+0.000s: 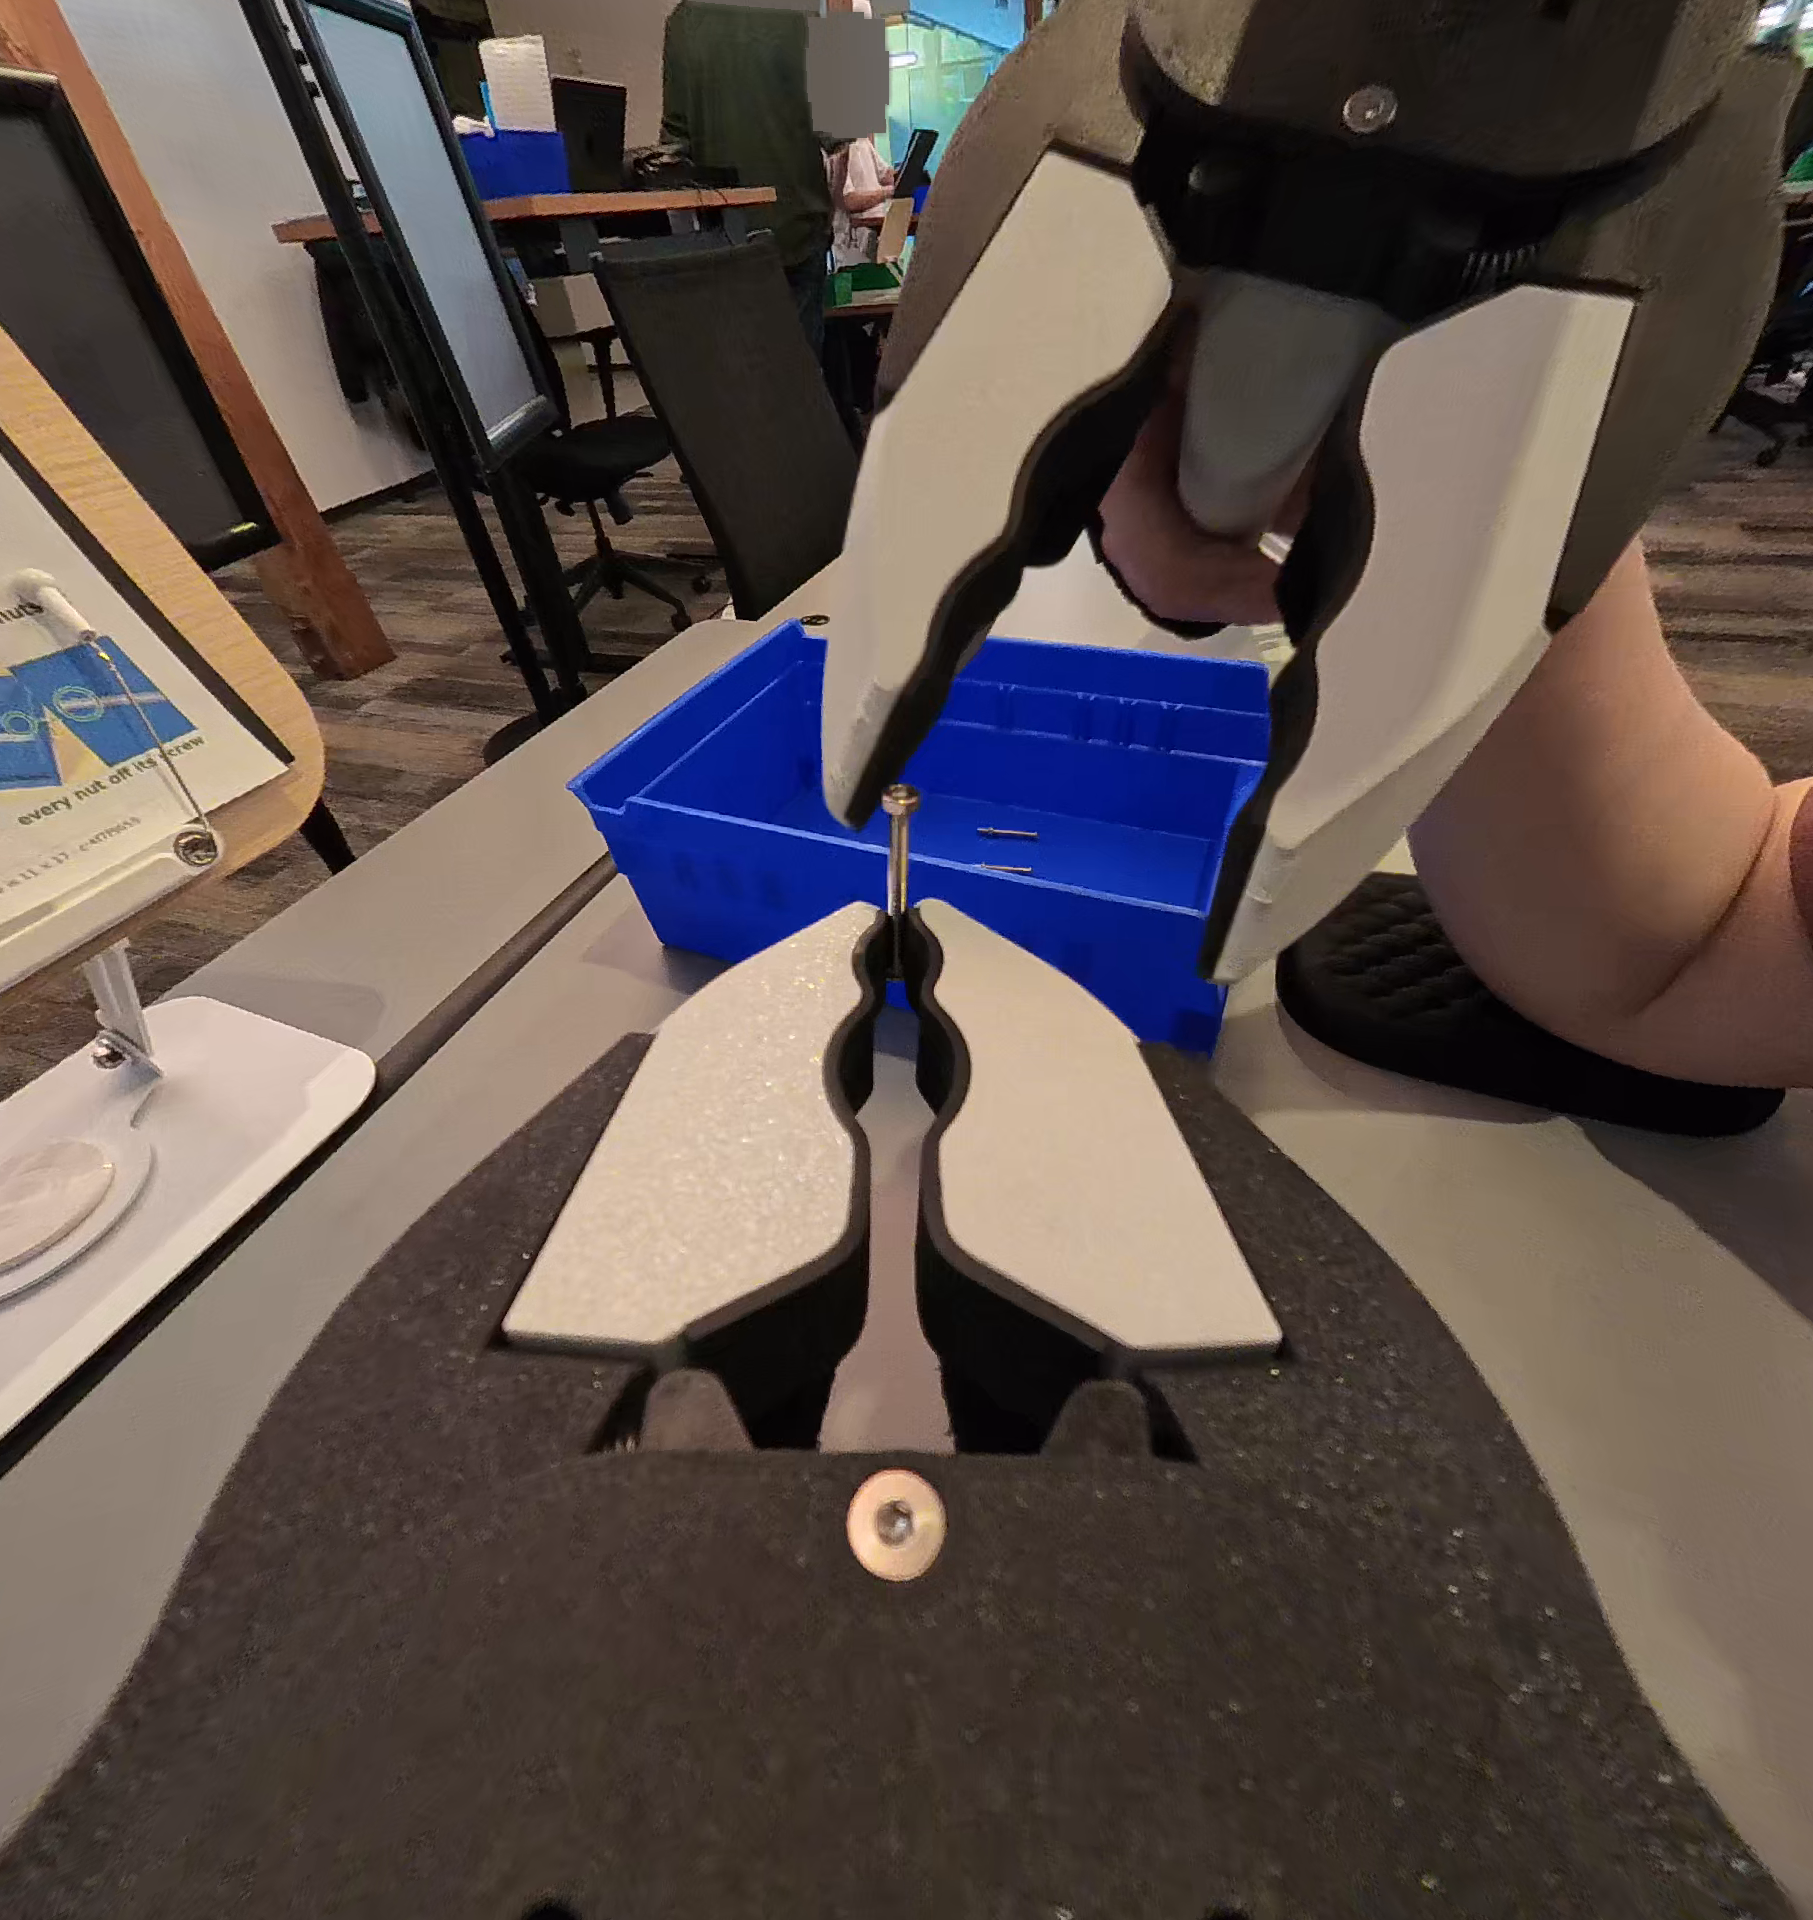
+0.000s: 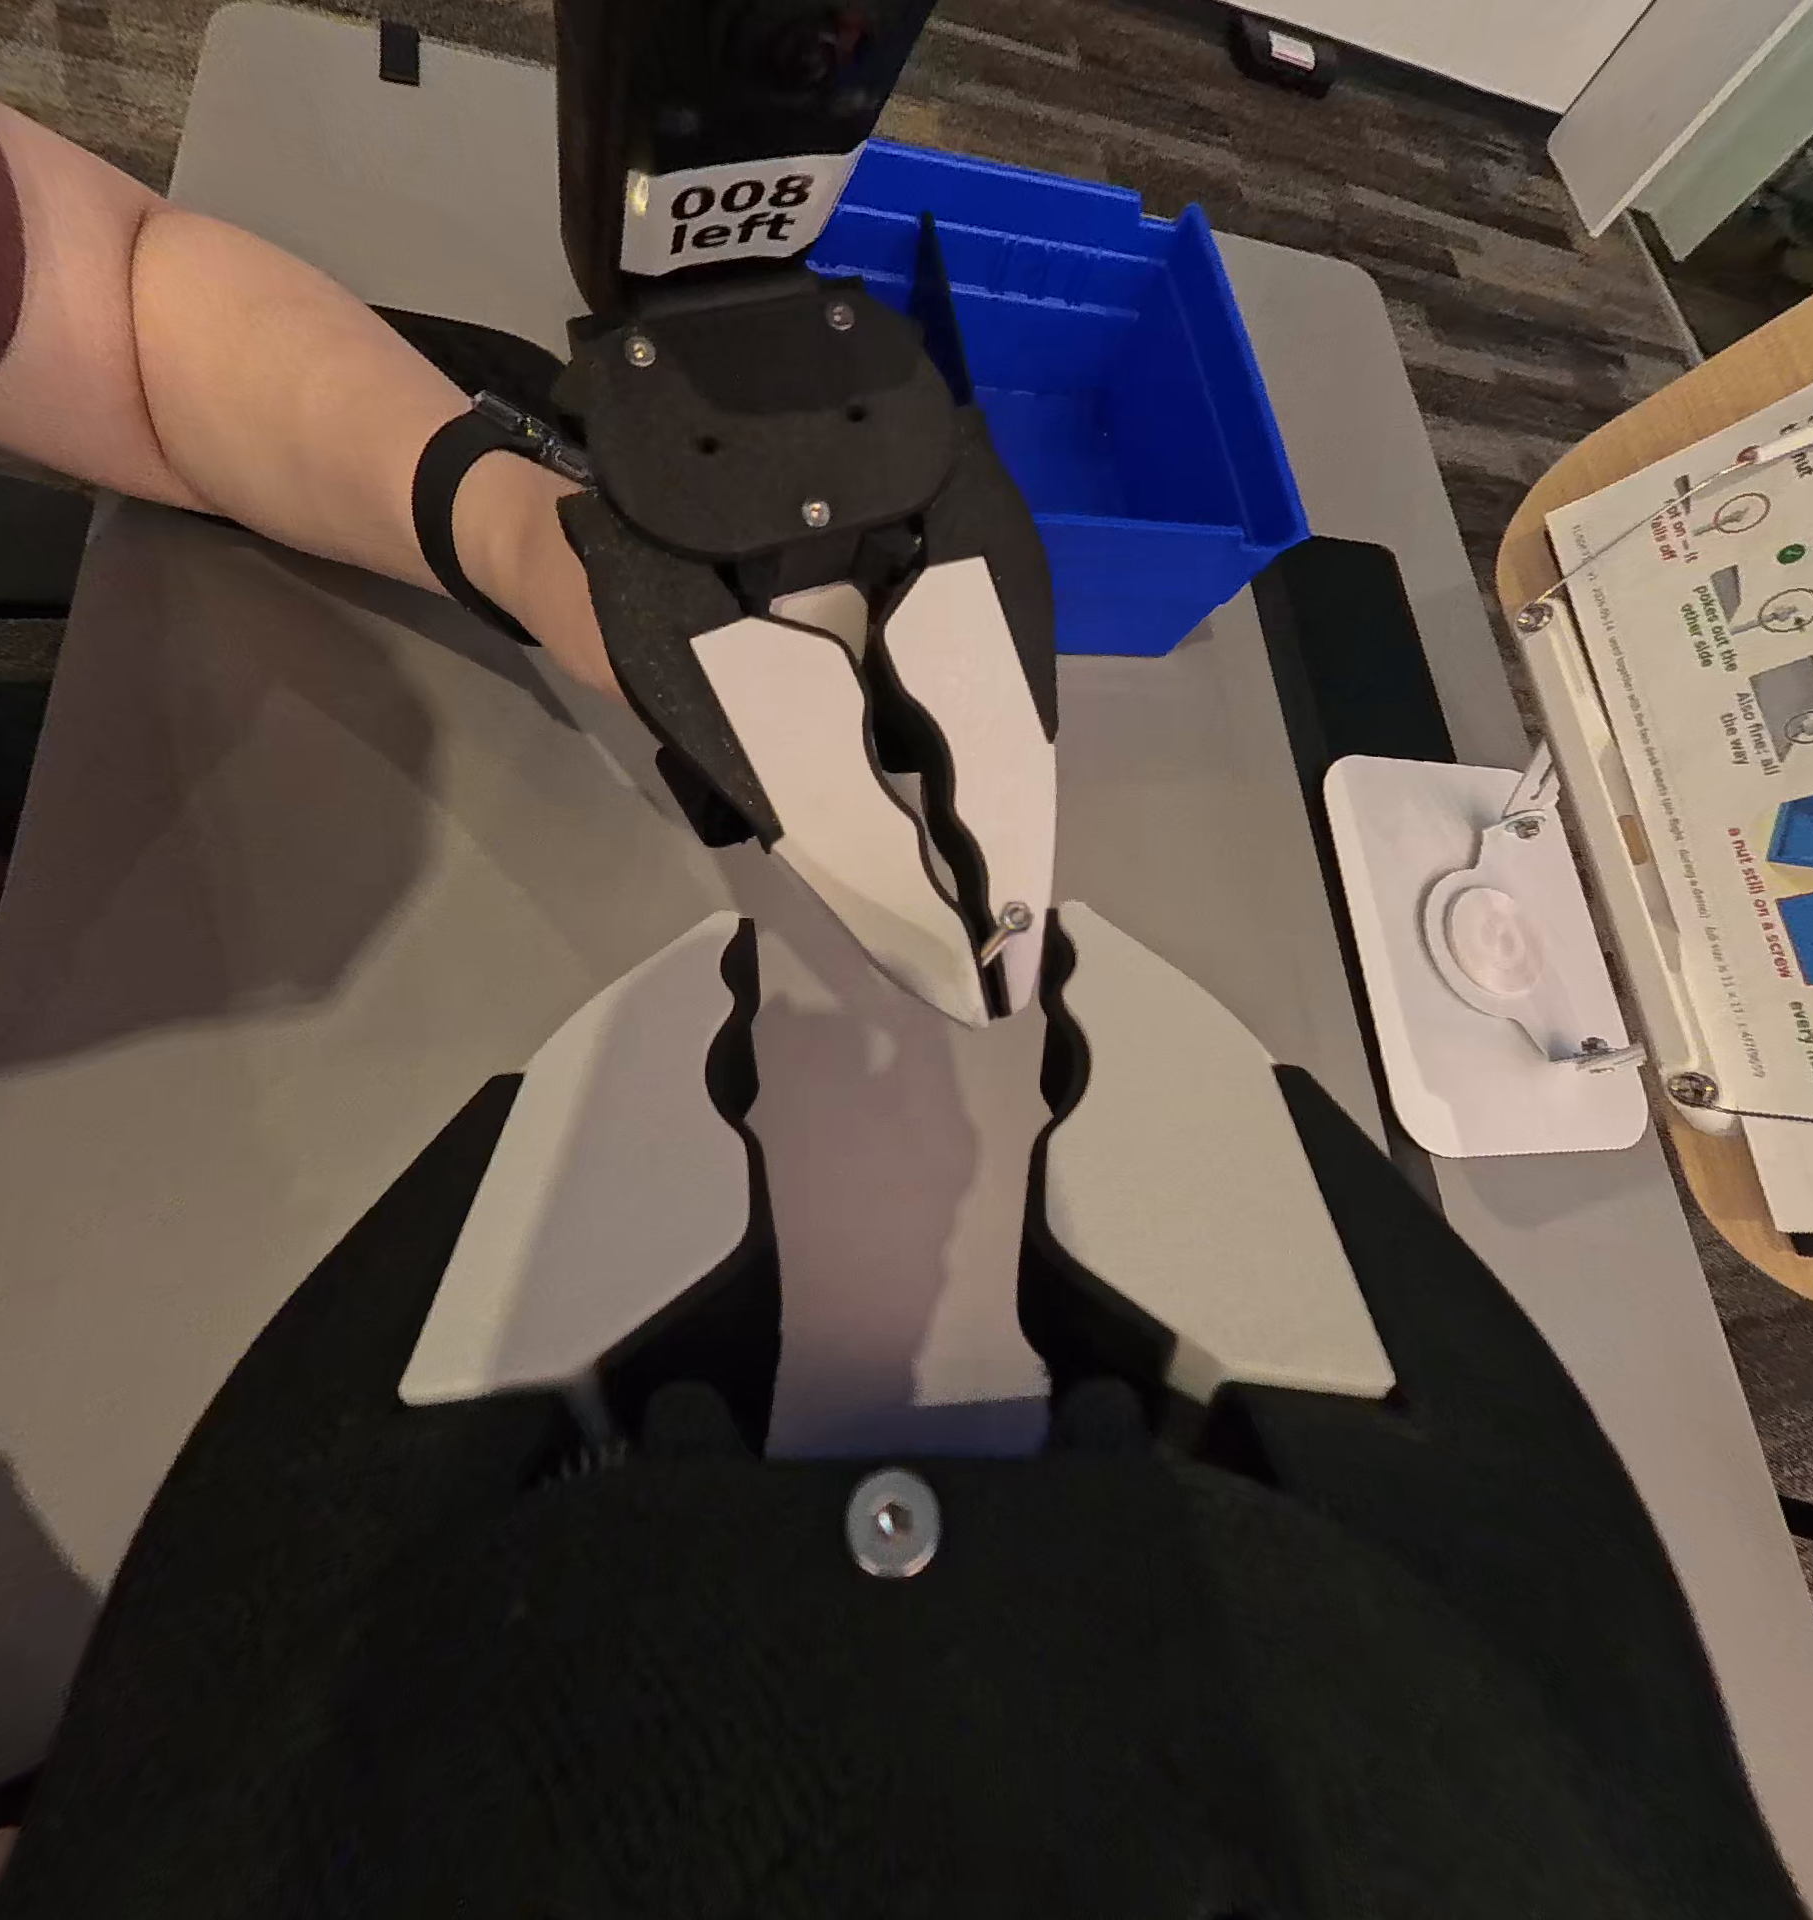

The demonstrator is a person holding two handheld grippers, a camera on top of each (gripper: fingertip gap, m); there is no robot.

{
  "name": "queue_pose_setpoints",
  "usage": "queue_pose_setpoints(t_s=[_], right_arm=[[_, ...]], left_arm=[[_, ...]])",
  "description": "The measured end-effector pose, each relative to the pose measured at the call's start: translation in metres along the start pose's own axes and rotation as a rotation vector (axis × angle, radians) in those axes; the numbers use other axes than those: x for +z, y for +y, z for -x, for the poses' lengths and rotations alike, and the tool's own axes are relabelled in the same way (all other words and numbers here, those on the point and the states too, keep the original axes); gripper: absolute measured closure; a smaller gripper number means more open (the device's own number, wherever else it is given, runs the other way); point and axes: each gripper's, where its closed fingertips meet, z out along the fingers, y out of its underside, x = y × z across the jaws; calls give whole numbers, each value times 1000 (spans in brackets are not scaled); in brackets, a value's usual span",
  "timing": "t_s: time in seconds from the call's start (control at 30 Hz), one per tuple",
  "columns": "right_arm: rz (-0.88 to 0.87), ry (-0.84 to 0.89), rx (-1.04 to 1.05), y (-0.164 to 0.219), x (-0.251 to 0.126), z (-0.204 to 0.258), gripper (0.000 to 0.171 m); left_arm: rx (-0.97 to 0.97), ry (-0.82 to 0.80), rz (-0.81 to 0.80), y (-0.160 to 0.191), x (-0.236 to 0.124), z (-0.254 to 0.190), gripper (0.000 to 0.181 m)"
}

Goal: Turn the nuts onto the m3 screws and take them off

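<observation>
Table (image 1: pixel 1504 1247): grey; carries blue bin, white stand base.
Bin (image 1: pixel 736 831): open, two loose screws (image 1: pixel 1006 833) on its floor.
Right gripper (image 1: pixel 1037 894): fingers wide apart, one tip beside the screw head.
Left gripper (image 1: pixel 897 920): fingers clamped on an upright screw (image 1: pixel 899 852), in front of the bin.

A grey table (image 2: pixel 258 831) carries a blue bin (image 2: pixel 1120 499) and a white stand base (image 2: pixel 1484 1070).

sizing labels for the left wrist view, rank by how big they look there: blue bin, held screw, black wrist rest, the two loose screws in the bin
1. blue bin
2. black wrist rest, partly hidden by the forearm, so only roughly placed
3. held screw, nearer the camera
4. loose screws, both look alike
</observation>
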Motion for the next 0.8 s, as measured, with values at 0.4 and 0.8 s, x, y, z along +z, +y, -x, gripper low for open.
queue_pose_setpoints(t_s=[0.4, 0.8], right_arm=[[-12, 19, 13, -4, 0, -1, 116], [7, 67, 6, -1, -4, -6, 116]], left_arm=[[0, -17, 21, 4, 2, 3, 179], [-4, -14, 16, 3, 1, 2, 179]])
